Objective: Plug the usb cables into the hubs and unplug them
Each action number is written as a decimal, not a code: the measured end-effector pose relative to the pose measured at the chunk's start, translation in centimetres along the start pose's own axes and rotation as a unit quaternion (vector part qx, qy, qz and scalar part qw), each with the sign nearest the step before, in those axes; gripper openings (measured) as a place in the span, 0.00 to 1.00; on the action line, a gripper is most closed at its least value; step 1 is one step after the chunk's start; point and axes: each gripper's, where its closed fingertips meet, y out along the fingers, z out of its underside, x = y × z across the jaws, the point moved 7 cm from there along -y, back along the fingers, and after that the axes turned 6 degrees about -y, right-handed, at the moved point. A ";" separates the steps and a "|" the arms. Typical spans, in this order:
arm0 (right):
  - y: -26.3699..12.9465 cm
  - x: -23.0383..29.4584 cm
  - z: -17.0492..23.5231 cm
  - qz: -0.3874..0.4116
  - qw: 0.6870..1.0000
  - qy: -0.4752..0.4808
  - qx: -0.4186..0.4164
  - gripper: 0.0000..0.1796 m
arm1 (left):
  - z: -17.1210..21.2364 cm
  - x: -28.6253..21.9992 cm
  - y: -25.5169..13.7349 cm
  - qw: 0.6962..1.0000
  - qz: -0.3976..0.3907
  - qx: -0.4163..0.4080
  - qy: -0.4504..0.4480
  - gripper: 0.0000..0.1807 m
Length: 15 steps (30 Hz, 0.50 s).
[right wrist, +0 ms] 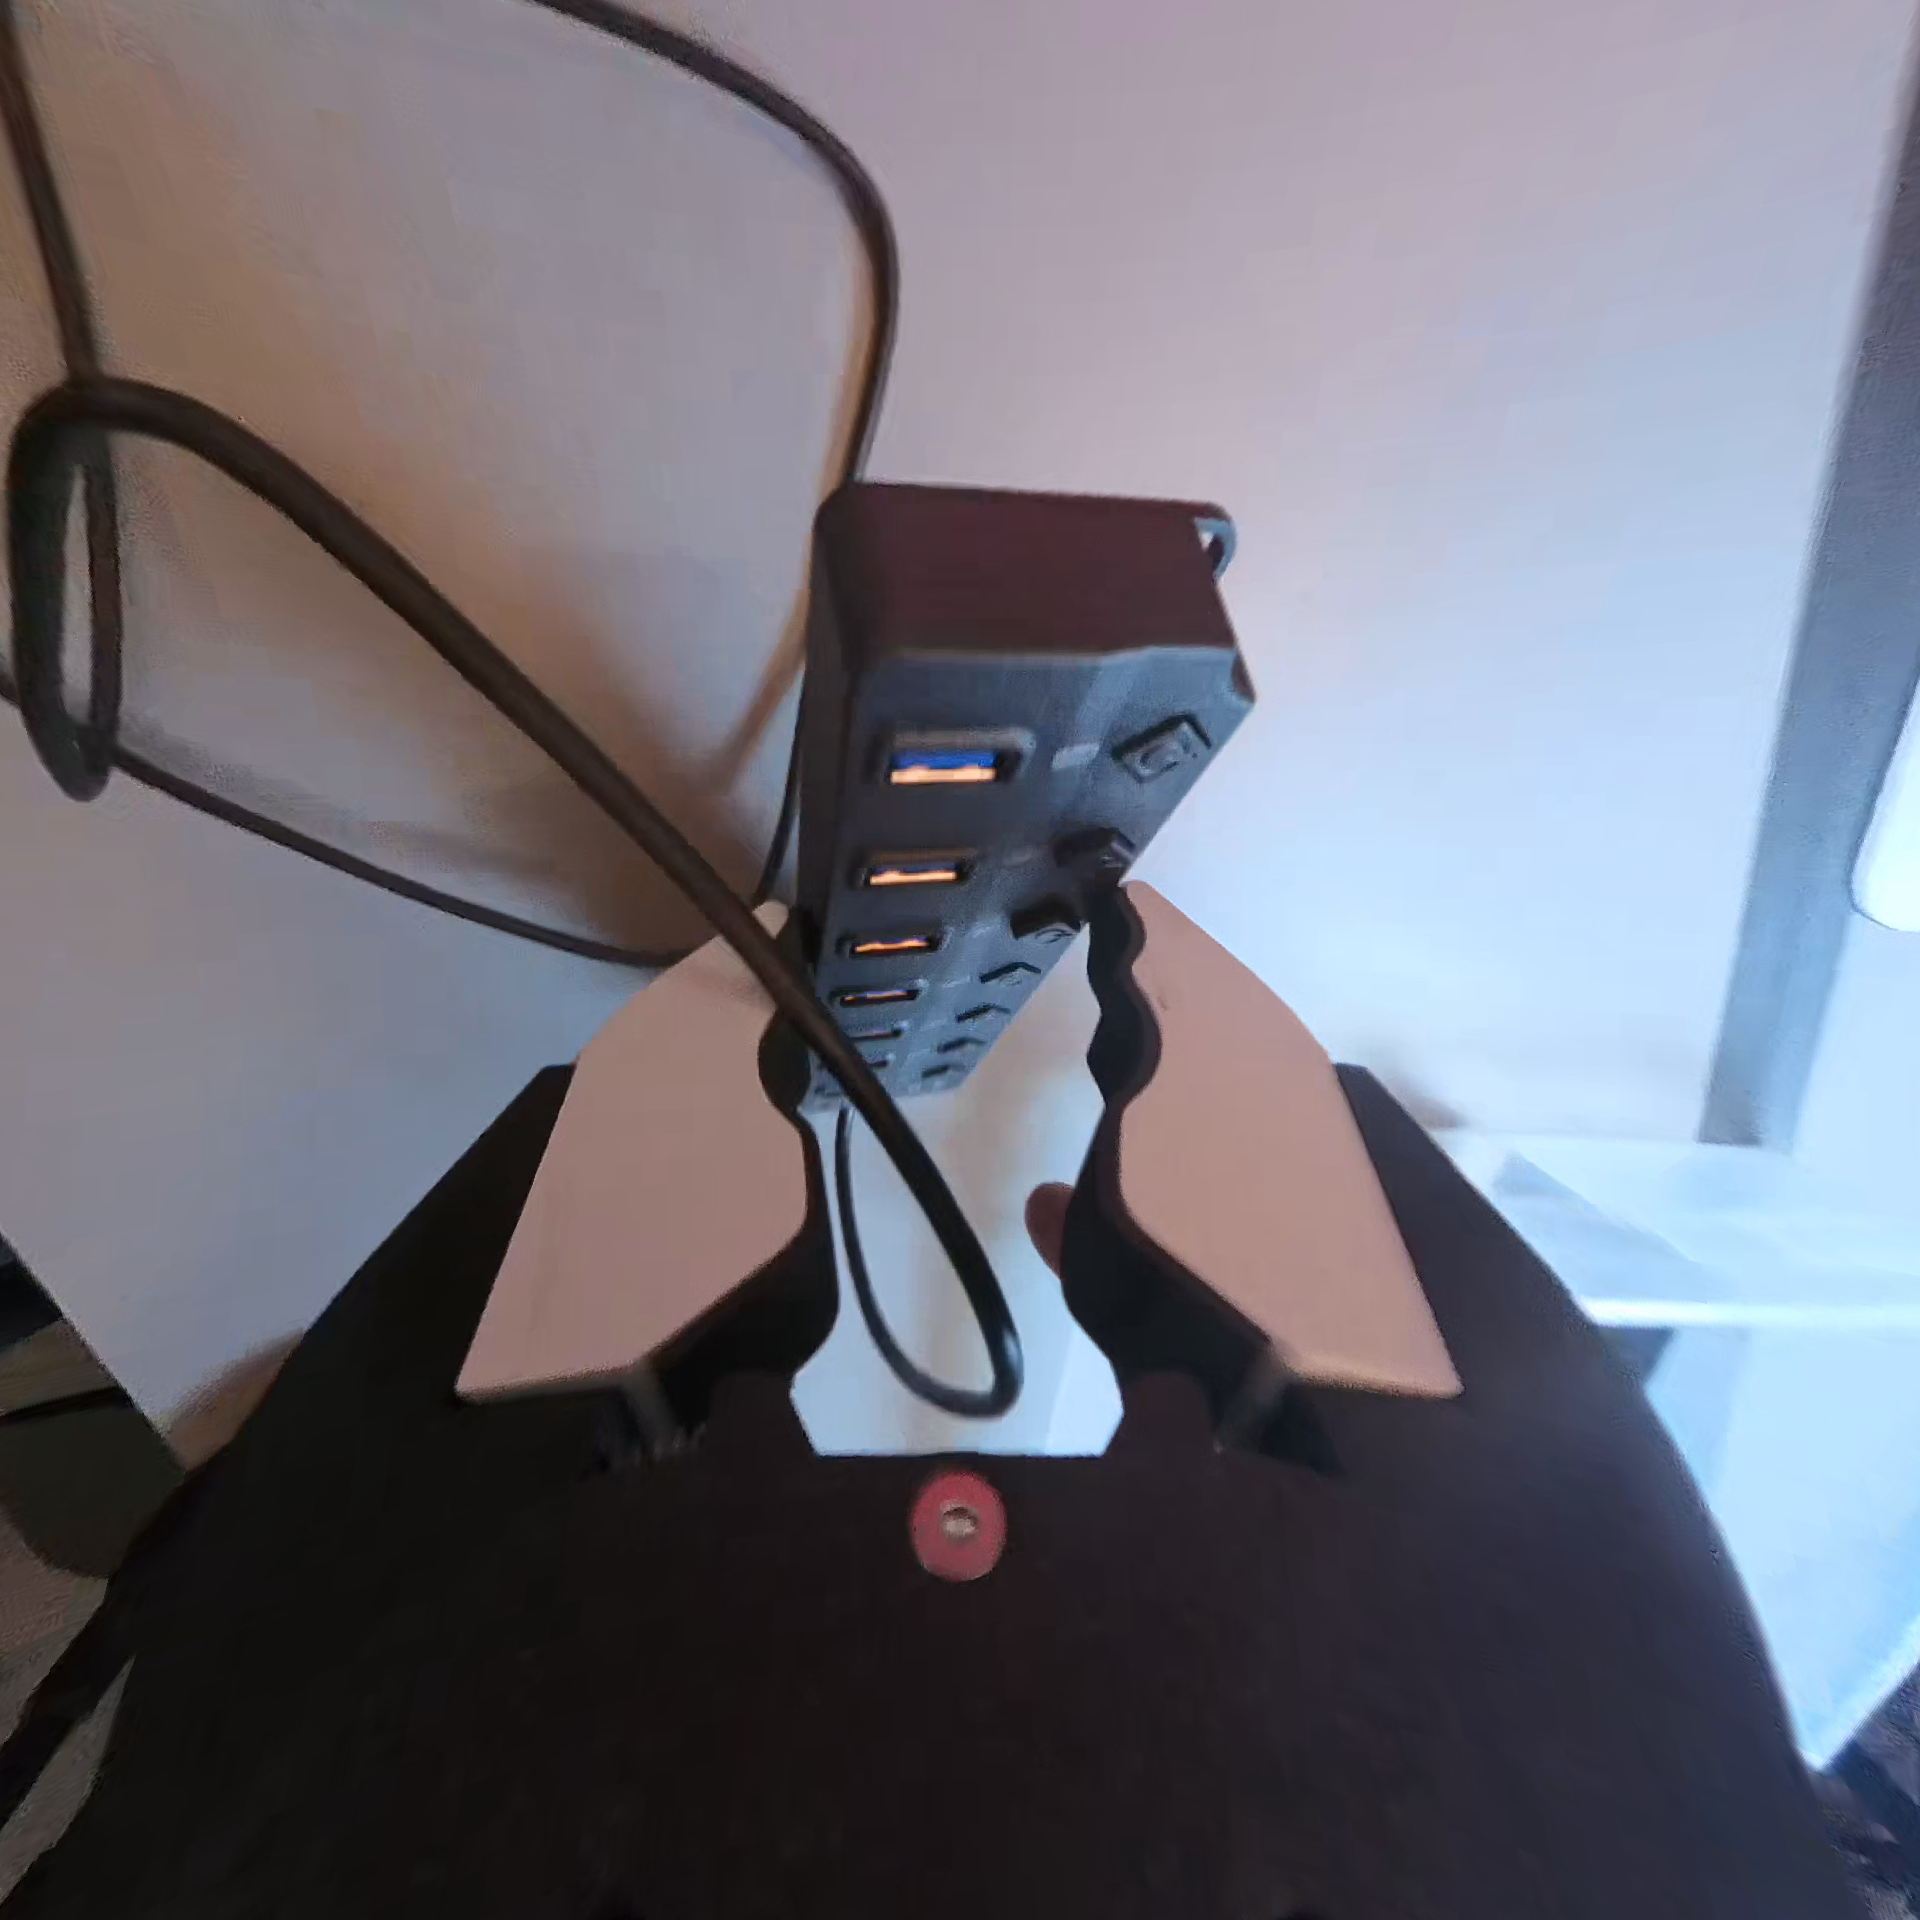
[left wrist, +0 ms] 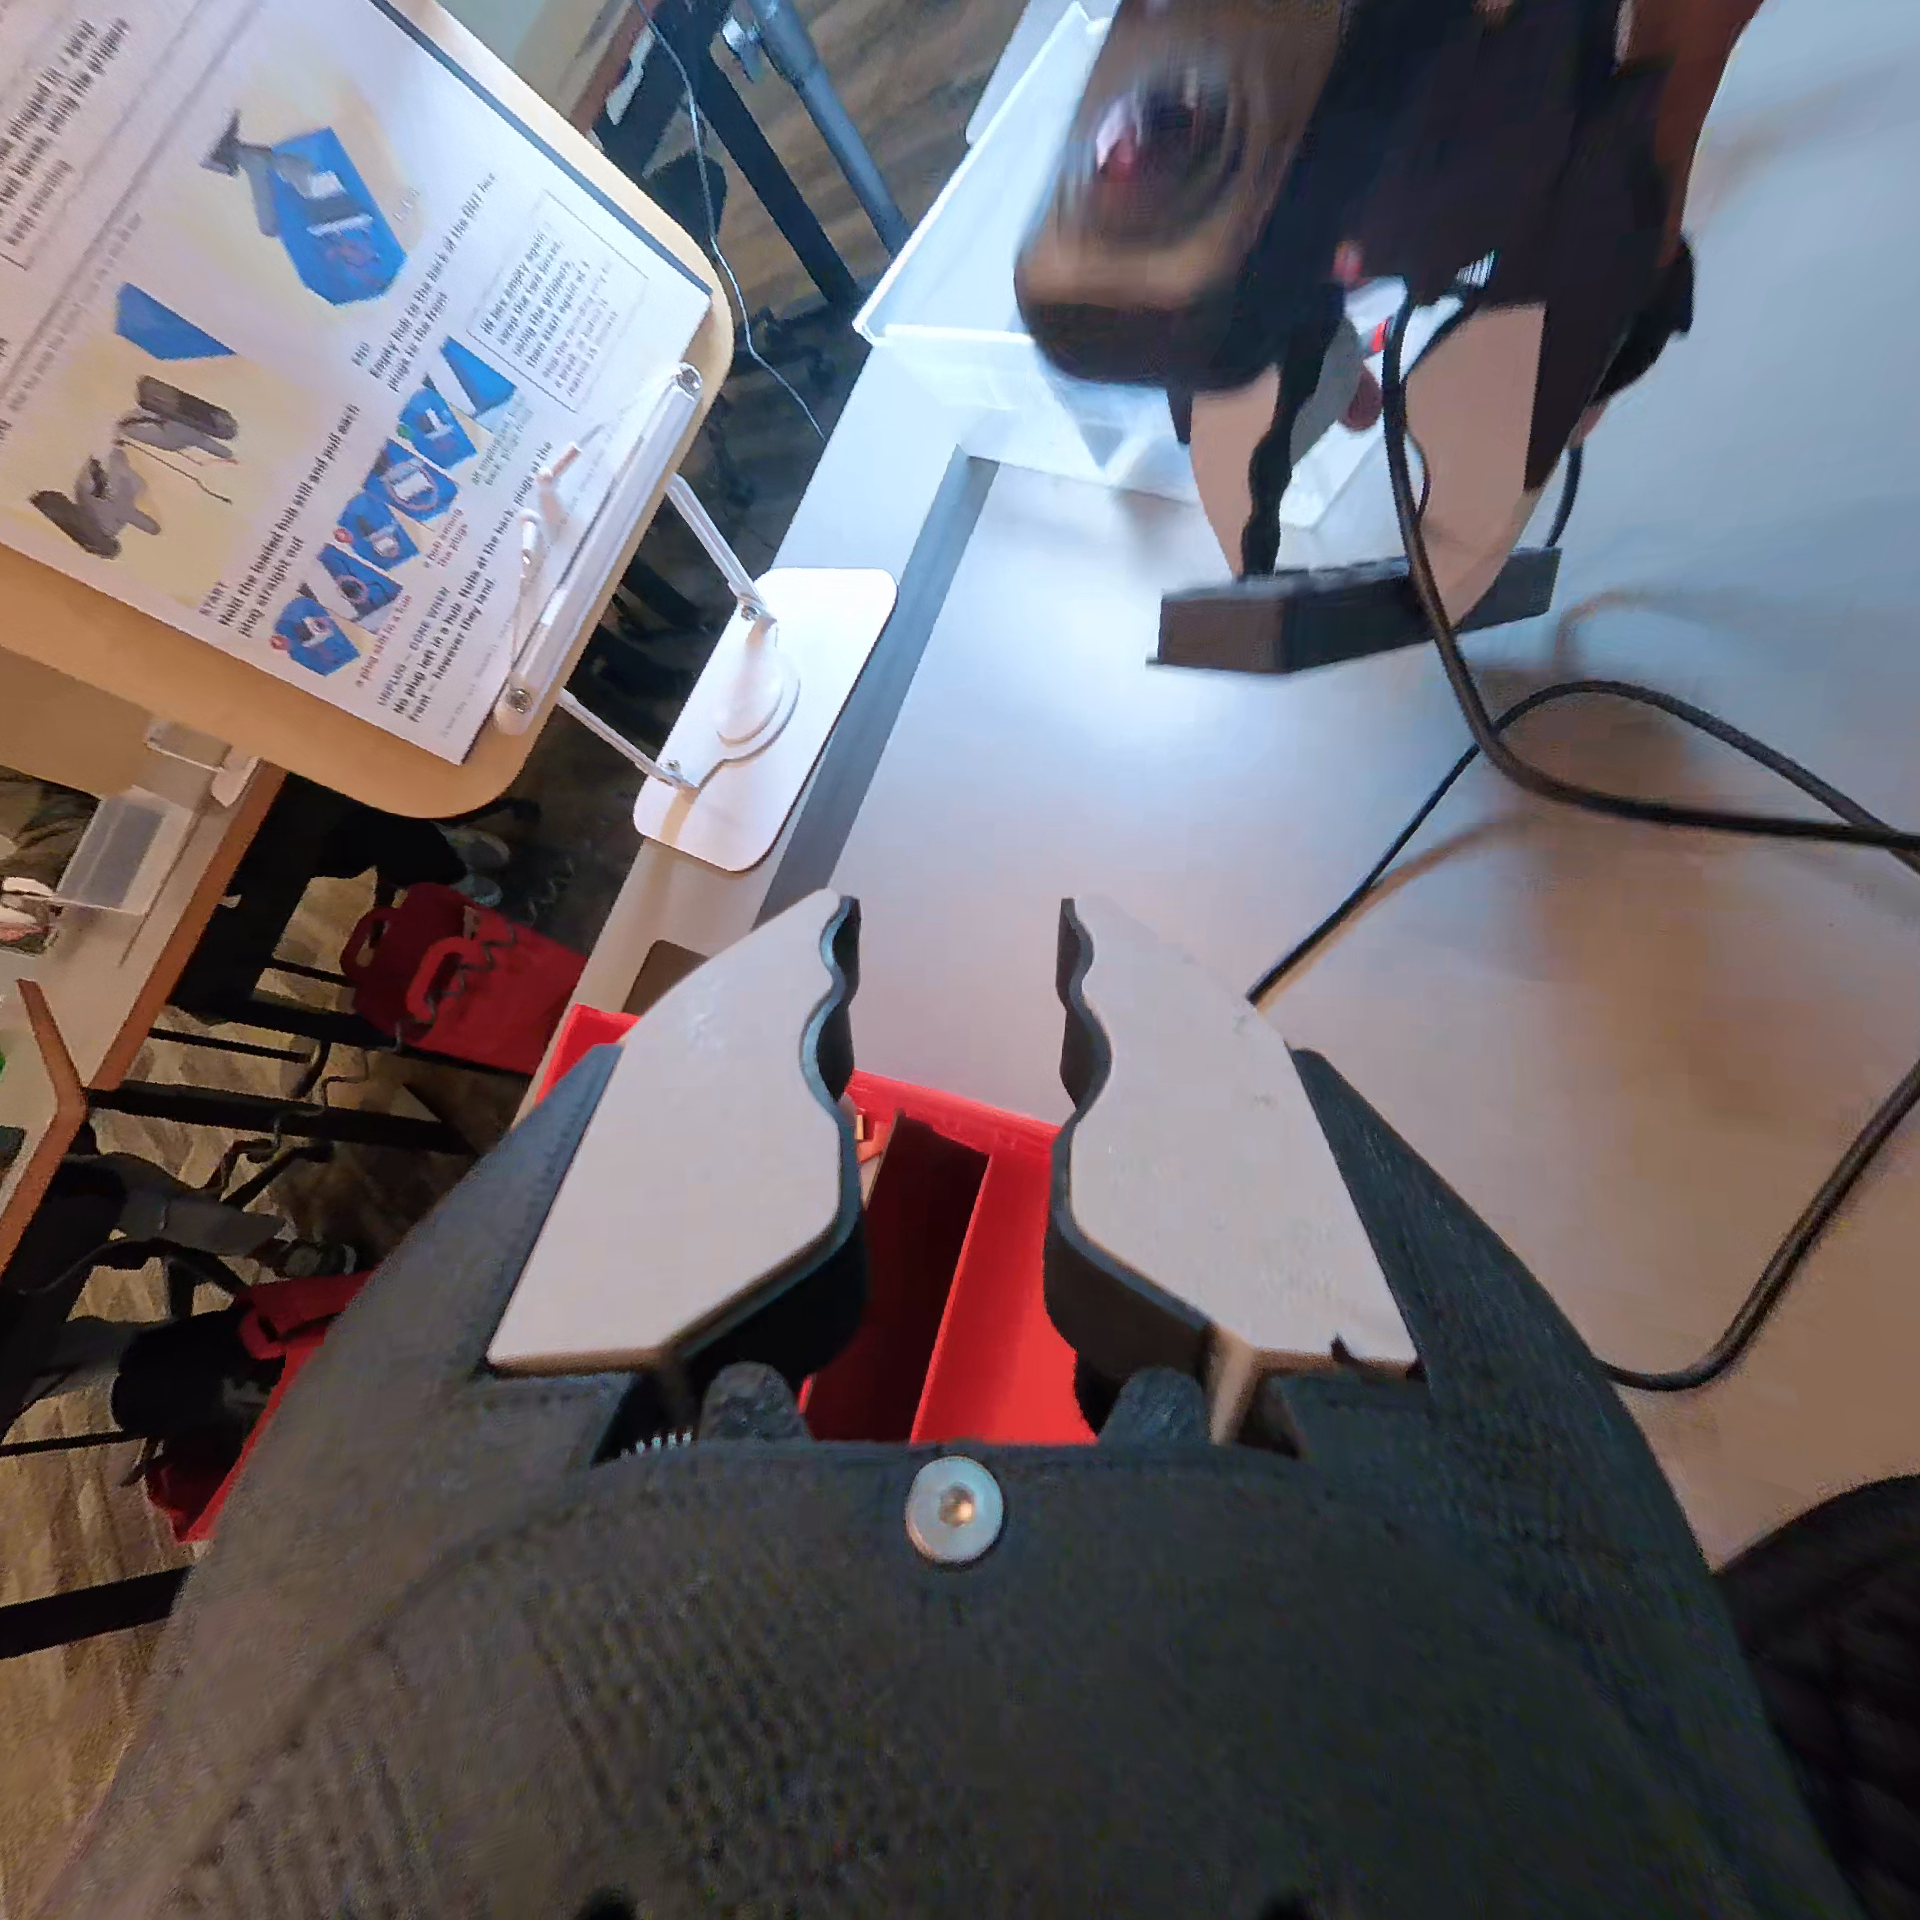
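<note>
1. Left wrist view: the left gripper [left wrist: 958, 925] hangs above the desk [left wrist: 1143, 831] with its fingers [left wrist: 727, 1122] spread and nothing between them. Below it sits a red bin [left wrist: 977, 1278] with a dark divided slot.
2. Same view, farther off: the right gripper [left wrist: 1392, 488], motion-blurred, has the black hub [left wrist: 1340, 613] near its tips, held over the desk or just touching it; I cannot tell which. The black cable [left wrist: 1475, 717] runs off it in loops across the desk.
3. Off to the side, an instruction sheet [left wrist: 312, 312] rests on a tilted board with a white stand [left wrist: 769, 707], and a clear tray [left wrist: 997, 312] sits behind the hub.
4. Right wrist view: the right gripper [right wrist: 951, 914] has its fingers [right wrist: 644, 1164] pressed against the near end of the hub [right wrist: 1023, 748], one on each long side. The port row faces the camera, and the visible ports look empty.
5. Same view: the cable [right wrist: 582, 769] crosses diagonally over one fingertip and loops down between the fingers [right wrist: 925, 1340].
6. Risk, as I judge it: the grip is at one end only, so the hub could pivot or slip when a plug is pushed.
7. The cable caught between the fingers could snag or drag the hub if the gripper lifts or turns.
</note>
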 end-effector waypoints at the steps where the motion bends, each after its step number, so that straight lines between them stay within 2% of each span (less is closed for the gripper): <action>1: -1.4 -0.1 0.1 0.012 1.000 0.002 -0.008 0.29 | -0.1 0.1 -0.2 1.000 -0.004 -0.005 0.000 0.20; 4: -6.2 -0.8 0.6 0.049 0.998 0.014 -0.042 0.29 | -0.4 0.2 -0.5 1.000 -0.013 -0.017 -0.002 0.19; 9: -15.4 -4.2 2.7 0.171 0.981 0.049 -0.077 0.29 | -1.0 0.2 -0.8 0.999 -0.026 -0.035 -0.003 0.17; 12: -19.6 -7.5 4.9 0.282 0.957 0.056 -0.039 0.29 | -1.2 0.1 -0.5 0.999 -0.030 -0.038 -0.003 0.17; 15: -20.7 -10.7 7.4 0.364 0.930 0.048 0.015 0.29 | -1.2 -0.1 0.0 0.999 -0.028 -0.033 -0.001 0.17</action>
